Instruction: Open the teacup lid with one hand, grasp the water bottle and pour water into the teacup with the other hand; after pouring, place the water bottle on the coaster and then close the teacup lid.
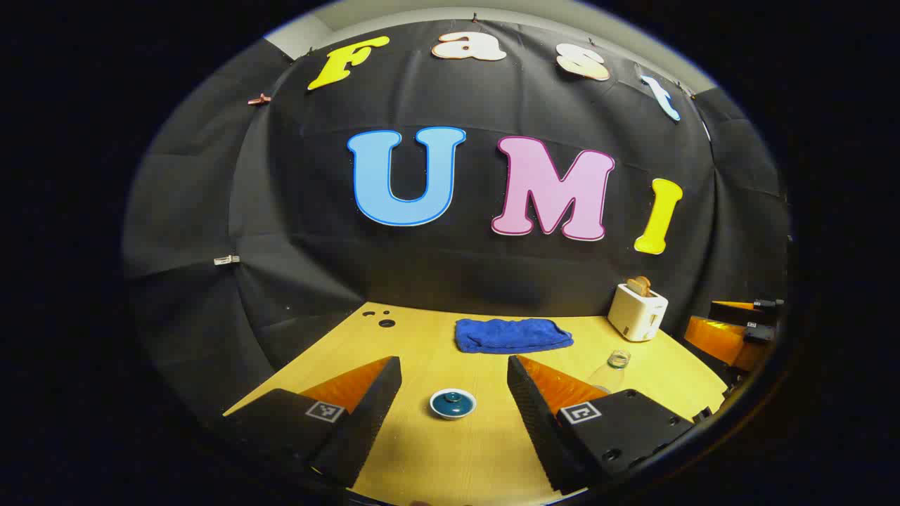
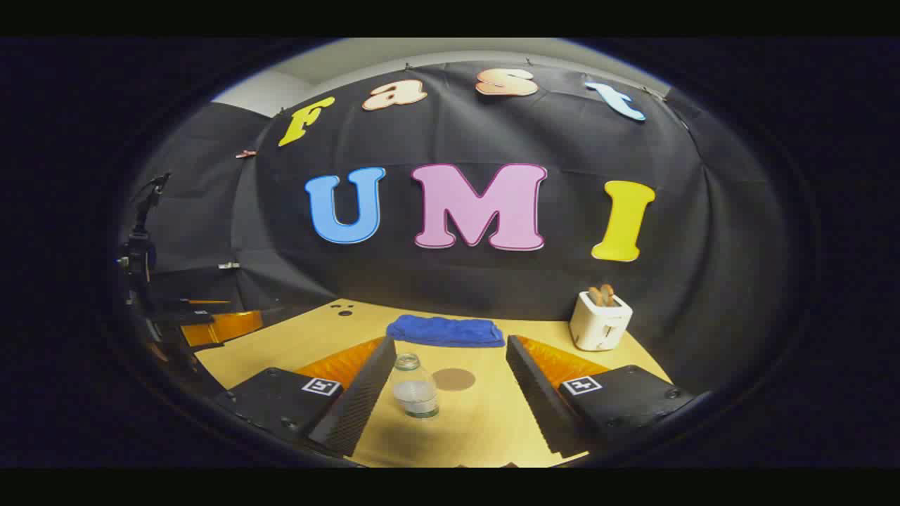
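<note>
In the left gripper view, the left gripper was spread wide and empty, lined up on the teacup lid sitting on the desk, likely so it could lift it. In the right gripper view, the right gripper (also wide, holding nothing) faced the water bottle, with the coaster just behind it for later.

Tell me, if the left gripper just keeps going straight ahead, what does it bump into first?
Probably the teacup lid, sitting on the table between the open left gripper fingers; the blue towel lies farther behind.
</note>
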